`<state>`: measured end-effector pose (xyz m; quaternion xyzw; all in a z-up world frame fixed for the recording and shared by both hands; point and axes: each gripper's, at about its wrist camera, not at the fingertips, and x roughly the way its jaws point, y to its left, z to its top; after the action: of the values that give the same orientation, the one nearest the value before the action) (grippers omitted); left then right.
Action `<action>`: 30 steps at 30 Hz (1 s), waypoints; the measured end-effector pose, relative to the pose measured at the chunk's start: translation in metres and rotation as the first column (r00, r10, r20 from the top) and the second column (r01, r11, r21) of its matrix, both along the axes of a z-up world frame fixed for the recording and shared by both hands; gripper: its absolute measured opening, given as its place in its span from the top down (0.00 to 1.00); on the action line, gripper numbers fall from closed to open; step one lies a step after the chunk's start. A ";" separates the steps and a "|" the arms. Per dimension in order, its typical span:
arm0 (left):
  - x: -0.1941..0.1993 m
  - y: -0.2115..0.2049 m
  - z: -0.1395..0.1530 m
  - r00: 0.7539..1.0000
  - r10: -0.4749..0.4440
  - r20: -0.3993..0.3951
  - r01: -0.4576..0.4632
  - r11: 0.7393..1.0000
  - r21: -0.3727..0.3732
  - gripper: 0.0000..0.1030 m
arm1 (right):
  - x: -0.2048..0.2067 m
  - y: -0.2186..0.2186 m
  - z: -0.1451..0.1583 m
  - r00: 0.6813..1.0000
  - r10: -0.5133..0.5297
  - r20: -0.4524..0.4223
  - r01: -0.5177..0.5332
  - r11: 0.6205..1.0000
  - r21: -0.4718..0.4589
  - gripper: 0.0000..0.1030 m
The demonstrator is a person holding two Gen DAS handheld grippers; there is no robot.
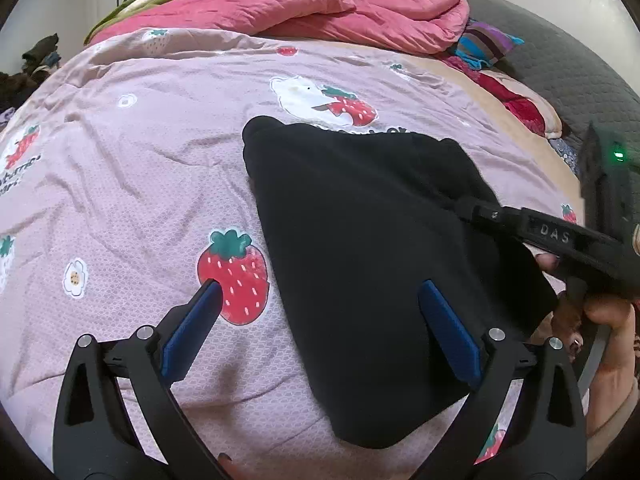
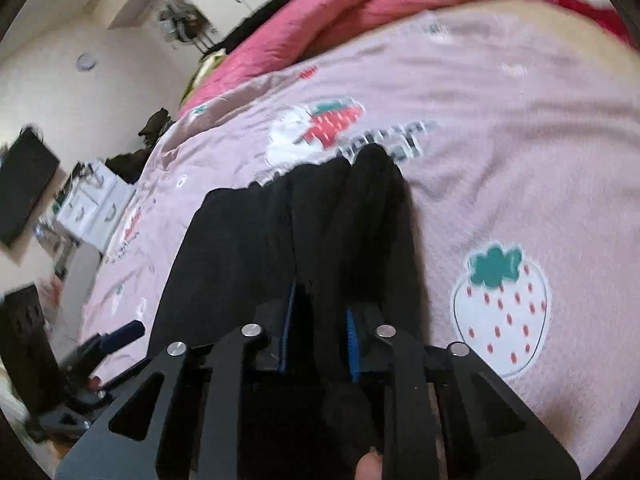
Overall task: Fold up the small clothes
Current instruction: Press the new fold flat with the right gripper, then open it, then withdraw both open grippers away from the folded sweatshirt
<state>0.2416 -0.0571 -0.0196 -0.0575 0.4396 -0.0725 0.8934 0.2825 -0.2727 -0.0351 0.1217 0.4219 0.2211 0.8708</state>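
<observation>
Here, a bed fills both views, covered by a pale pink quilt (image 1: 140, 184) with a fine quilted weave, printed with red strawberries, white flowers and a white bear. At twelve o'clock in the left wrist view a rumpled, deeper pink comforter (image 1: 320, 8) lies across the far edge, with a striped cushion (image 1: 486, 42) at about one o'clock beside a dark grey headboard (image 1: 560, 60). In the right wrist view, pale walls, white cupboard doors and a black screen (image 2: 24, 192) at nine o'clock border the bed.

The black garment (image 1: 368, 240) lies on the quilt just right of centre in the left view, a soft, matte, roughly rectangular piece, its near end gathered into ridges in the right view.

The left gripper (image 1: 320, 292) hovers with its blue-padded fingers spread wide, one pad over a strawberry, the other over the black cloth, gripping nothing. The right gripper (image 2: 318, 312) has its fingers drawn close on a bunched fold of the black garment (image 2: 280, 220); that view is motion-blurred.
</observation>
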 end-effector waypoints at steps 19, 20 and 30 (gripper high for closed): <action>-0.004 -0.012 -0.004 1.000 -0.025 -0.003 0.025 1.000 -0.007 0.10 | -0.014 -0.019 -0.009 0.993 -0.097 0.069 0.107 0.981 -0.161 0.64; -0.005 -0.012 -0.004 1.000 -0.024 -0.001 0.024 1.000 -0.004 0.10 | -0.016 -0.018 -0.009 0.993 -0.100 0.070 0.110 0.980 -0.164 0.61; -0.014 -0.015 0.004 0.999 -0.036 0.019 0.036 0.999 0.000 0.10 | -0.044 -0.030 0.006 0.983 -0.152 0.106 0.167 0.974 -0.155 0.38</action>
<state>0.2277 -0.0725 -0.0159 -0.0491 0.4322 -0.0891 0.8960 0.2386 -0.3024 -0.0296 0.0730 0.3861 0.1206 0.9116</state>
